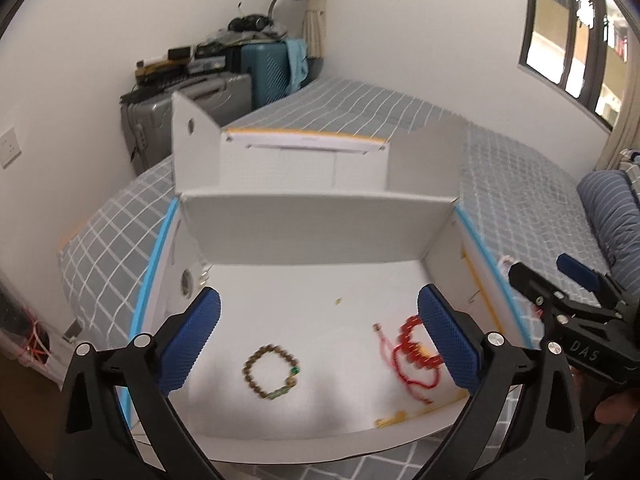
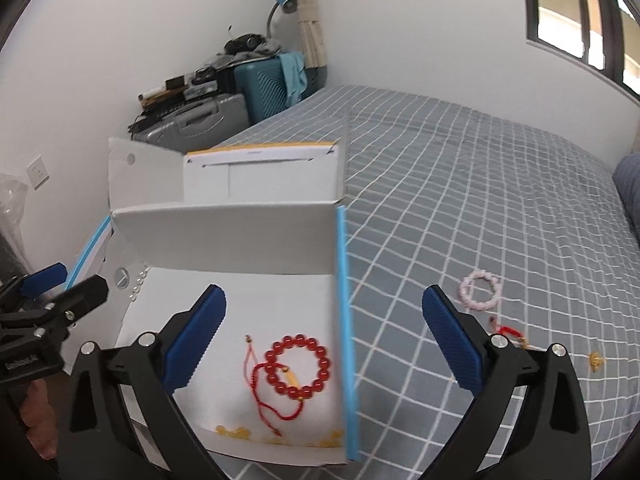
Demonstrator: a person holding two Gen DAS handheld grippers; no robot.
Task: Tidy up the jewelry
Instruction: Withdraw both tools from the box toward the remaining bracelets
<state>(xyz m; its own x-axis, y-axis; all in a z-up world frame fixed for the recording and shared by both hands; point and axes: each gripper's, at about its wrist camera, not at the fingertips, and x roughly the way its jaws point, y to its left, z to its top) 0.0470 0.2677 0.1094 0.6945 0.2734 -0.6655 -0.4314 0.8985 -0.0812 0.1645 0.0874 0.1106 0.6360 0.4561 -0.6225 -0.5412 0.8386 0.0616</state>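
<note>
Both pairs of jaws stand wide apart with nothing between the pads. Below the left gripper [image 1: 319, 336], a brown bead bracelet [image 1: 271, 372] lies flat on the floor of a white box [image 1: 320, 228], nearer the left pad. Under the right gripper [image 2: 324, 336], a red bead bracelet [image 2: 298, 366] lies flat between the jaws in the same box, its red cord [image 2: 272, 400] trailing toward the camera. Past that gripper's right pad, a pink bracelet [image 2: 480, 291] rests on the grey checked bed cover [image 2: 460, 184]; a small gold piece [image 2: 595, 361] lies near it. Yellow bits along the box's near edge are blurred. Suitcases [image 2: 224, 108] are stacked in the corner under a blue lamp [image 2: 286, 2], and a dark-framed window [image 2: 580, 20] is cut off at the frame edge.
</note>
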